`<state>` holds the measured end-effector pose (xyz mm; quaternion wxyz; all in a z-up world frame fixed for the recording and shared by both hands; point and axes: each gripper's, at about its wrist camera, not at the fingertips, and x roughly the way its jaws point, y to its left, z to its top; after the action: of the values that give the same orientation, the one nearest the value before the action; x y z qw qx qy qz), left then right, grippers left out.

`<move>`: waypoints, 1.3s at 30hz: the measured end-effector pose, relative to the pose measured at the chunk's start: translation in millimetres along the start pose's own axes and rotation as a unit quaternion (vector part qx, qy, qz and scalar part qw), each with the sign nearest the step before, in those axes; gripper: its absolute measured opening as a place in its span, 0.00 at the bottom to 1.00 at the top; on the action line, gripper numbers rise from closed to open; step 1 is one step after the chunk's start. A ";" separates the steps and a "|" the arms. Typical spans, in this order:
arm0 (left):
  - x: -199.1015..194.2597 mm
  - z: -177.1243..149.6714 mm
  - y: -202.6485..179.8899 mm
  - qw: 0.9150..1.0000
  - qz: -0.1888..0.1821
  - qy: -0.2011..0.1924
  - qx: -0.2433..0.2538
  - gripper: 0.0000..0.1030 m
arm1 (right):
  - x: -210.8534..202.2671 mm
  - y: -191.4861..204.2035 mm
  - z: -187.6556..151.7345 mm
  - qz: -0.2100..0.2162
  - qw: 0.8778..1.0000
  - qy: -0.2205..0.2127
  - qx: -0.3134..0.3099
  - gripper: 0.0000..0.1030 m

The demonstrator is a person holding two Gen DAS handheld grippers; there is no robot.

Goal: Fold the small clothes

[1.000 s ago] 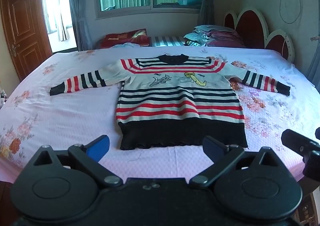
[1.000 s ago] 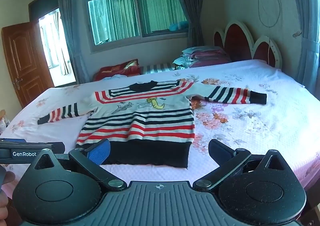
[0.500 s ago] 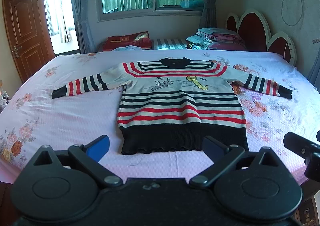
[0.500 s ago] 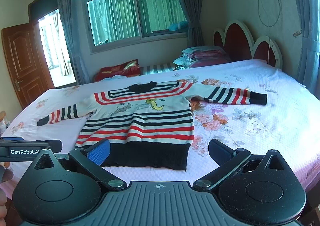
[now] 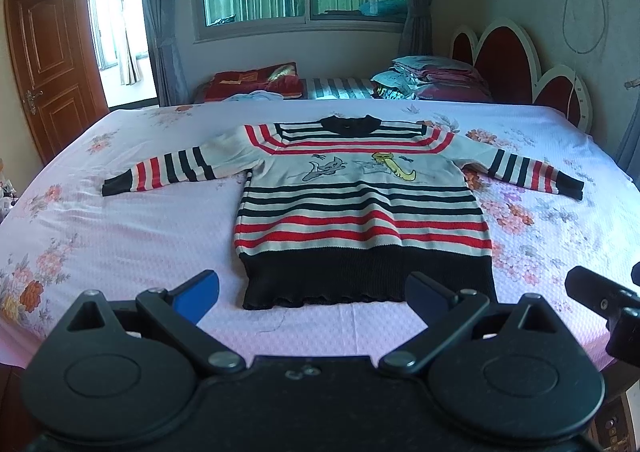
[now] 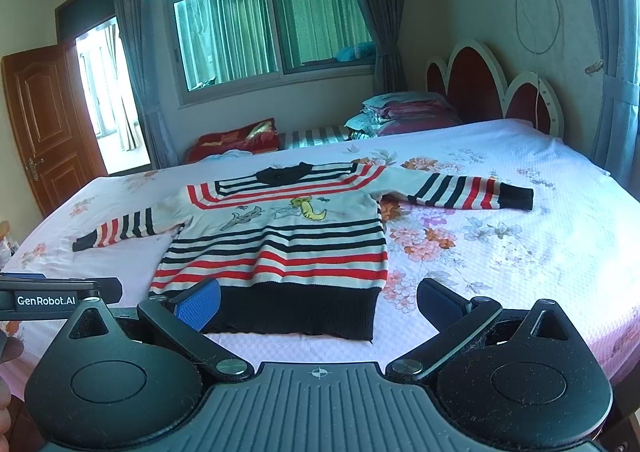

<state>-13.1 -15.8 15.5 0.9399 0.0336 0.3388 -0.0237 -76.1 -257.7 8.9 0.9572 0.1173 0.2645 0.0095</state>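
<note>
A small striped sweater [image 5: 360,207] in red, black and white lies flat, face up, on the bed with both sleeves spread out; it also shows in the right wrist view [image 6: 280,240]. Its black hem faces me. My left gripper [image 5: 312,294] is open and empty, hovering just short of the hem. My right gripper [image 6: 318,302] is open and empty, just short of the hem's right part. The right gripper's tip shows at the right edge of the left wrist view [image 5: 600,296].
The bed [image 5: 120,236] has a pink floral sheet. Folded bedding [image 5: 436,77] is stacked by the red headboard [image 5: 500,59]. Red pillows [image 5: 252,81] lie at the far side under the window. A wooden door [image 5: 48,63] stands open at left.
Both grippers have eased slightly toward the sweater and tilted a little; the sweater sits lower and larger in both views. Both jaws stay open.
</note>
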 end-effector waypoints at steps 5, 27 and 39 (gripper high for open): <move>-0.7 -0.2 0.5 1.000 0.001 0.000 -0.002 0.97 | 0.8 -0.3 -0.4 -0.001 1.000 0.000 -0.002 1.00; -0.8 0.1 2.1 1.000 0.002 0.000 -0.004 0.97 | 5.0 -0.9 -0.7 -0.001 1.000 0.002 0.002 1.00; 1.4 2.1 5.3 1.000 0.005 0.004 -0.003 0.97 | 7.7 0.6 -0.7 -0.005 1.000 0.002 0.001 1.00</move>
<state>-10.3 -10.8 16.4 0.9389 0.0320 0.3422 -0.0180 -69.8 -256.3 4.6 0.9565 0.1168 0.2672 0.0048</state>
